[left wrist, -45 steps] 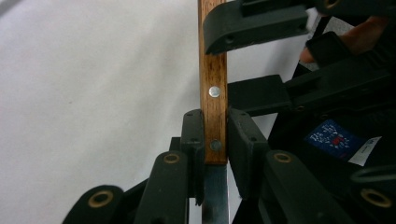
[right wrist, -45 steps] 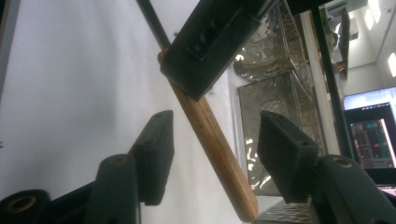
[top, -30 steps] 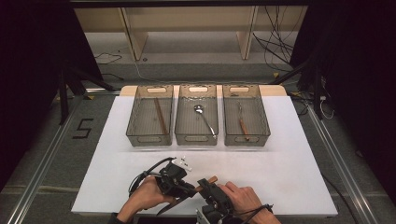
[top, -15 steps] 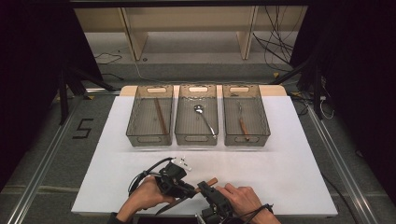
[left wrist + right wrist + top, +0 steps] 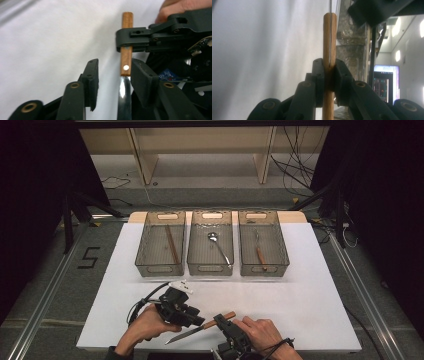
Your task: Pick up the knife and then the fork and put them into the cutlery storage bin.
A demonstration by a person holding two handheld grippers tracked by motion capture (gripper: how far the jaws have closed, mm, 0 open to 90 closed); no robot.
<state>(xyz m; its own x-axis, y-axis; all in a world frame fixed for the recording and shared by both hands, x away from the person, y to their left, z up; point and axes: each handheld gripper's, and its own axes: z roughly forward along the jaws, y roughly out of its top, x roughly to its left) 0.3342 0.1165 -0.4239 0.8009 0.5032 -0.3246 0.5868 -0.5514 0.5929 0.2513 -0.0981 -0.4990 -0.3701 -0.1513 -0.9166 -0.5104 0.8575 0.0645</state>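
Low in the frame, the right gripper (image 5: pixel 226 326) clamps the wooden-handled steel knife (image 5: pixel 200 329) above the white counter (image 5: pixel 300 310); as the left gripper's (image 5: pixel 198 318) jaws part, the blade could sag or twist.

Black hand-held gripper (image 5: pixel 200 320), brass pivot screws, trailing black cable

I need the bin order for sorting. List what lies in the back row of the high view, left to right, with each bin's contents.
Left bin with a brown stick → middle bin with a metal spoon → right bin with a wooden-handled utensil.
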